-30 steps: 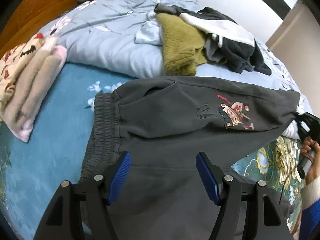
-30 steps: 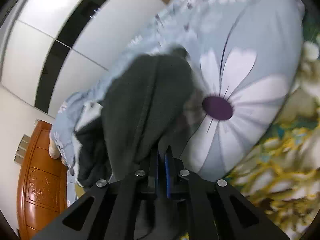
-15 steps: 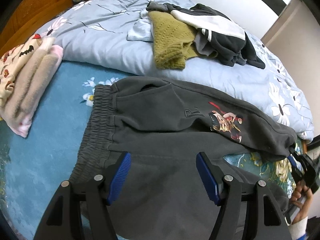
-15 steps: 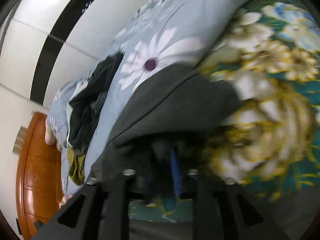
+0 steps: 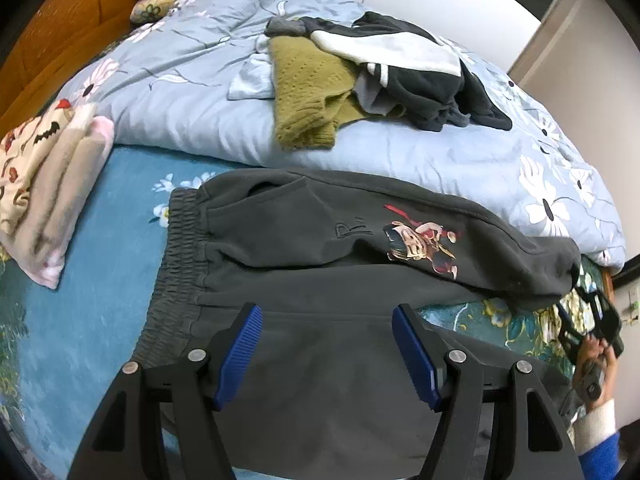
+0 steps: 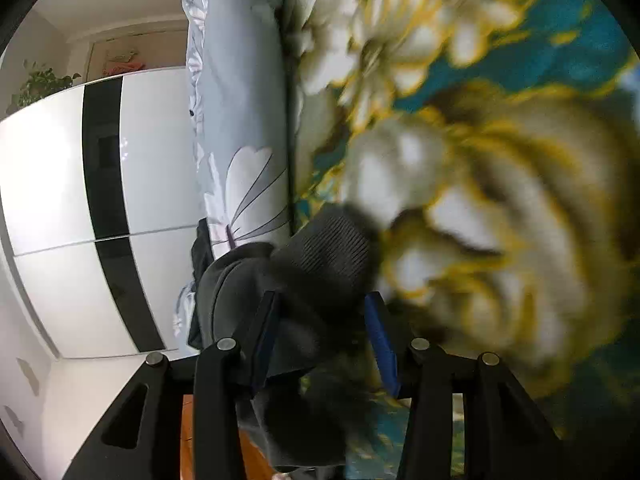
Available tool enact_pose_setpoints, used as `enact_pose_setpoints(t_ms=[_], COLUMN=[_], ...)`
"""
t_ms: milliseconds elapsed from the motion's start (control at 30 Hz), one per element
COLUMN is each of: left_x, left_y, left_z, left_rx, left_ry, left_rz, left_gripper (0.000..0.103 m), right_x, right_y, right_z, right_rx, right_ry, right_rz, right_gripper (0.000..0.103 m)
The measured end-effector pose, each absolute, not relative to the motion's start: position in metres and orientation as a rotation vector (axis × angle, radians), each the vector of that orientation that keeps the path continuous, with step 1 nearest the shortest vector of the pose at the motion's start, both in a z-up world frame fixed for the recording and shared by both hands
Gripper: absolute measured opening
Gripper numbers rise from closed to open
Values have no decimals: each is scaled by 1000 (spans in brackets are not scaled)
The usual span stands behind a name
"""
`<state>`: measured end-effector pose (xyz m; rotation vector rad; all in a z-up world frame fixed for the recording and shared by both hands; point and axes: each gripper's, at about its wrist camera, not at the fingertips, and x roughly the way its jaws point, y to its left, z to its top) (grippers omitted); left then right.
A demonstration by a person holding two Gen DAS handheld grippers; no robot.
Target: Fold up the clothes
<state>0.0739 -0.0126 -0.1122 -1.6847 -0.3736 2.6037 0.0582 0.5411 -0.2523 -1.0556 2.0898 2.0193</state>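
Folded stack: a cream, beige and pink folded pile of clothes [image 5: 44, 184] is seen at the left edge of the bed.
Bed cover: a teal floral blanket [image 5: 100, 248] is spread over the near part of the bed; a pale blue flowered quilt [image 5: 192, 92] is bunched along the far side.
Unfolded heap: an olive knitted jumper [image 5: 308, 92] and a black-and-white jacket [image 5: 404, 68] are piled on the quilt, towards the far edge.
Task garment: dark grey fleece jogging trousers with a cartoon print [image 5: 304, 280] are laid across the blanket, waistband to the left, one leg doubled over the other along the quilt's edge.
Left gripper [image 5: 326, 354]: held above the trousers near the waistband; the jaws are wide apart and nothing is held.
Right gripper [image 6: 320, 340]: placed at the right end of the trousers; the ribbed grey cuff [image 6: 324, 256] is seen between jaws spread partway, and a firm hold cannot be confirmed.
Step in hand, judged: the legs are being aligned. The cuffs are best matched and the cloth smoothed flat before the next fold towards the waistband.
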Motion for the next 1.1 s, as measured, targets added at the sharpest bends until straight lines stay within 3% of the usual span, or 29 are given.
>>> enact_pose_setpoints(t_ms=[67,100,200,300,400,500,633,733,800,900,1100], left_x=[74,74,74,73,71,68,68,69,69,66,43], left_y=[-11,-11,-11,-14,-19,-23,-27,-33,-42,-56,-95], left_z=[-112,-112,-111,-109,-111,-117,-123,-126,-129,-130,-127], left_rx=[-1689,-1691,-1692,-1682,-1684,-1708,-1735,-1751,-1763,-1771,-1753], left_ry=[-366,-369,-374,-368,-375,-397,-405,-414,-429,-434,-354], left_rz=[2603,2602,2601,2609,2616,2610,2608,2618,2631,2660,2768], left_gripper=[72,72,72,72,72,72,72,72,72,72,72], right_x=[49,45,40,41,41,23,-5,-3,10,40,81], right_y=[536,534,536,544,547,545,560,566,572,588,618], right_z=[-250,-248,-233,-193,-142,-123,-153,-152,-138,-134,-189], right_rx=[-1060,-1042,-994,-923,-848,-890,-1127,-1158,-1076,-956,-1084], right_ry=[2113,2127,2049,1769,1356,1075,1060,1081,1078,1126,1283], right_rz=[2023,2024,2067,2219,2390,2473,2388,2440,2528,2540,2311], right_gripper=[42,26,10,9,9,9,10,19,42,43,44])
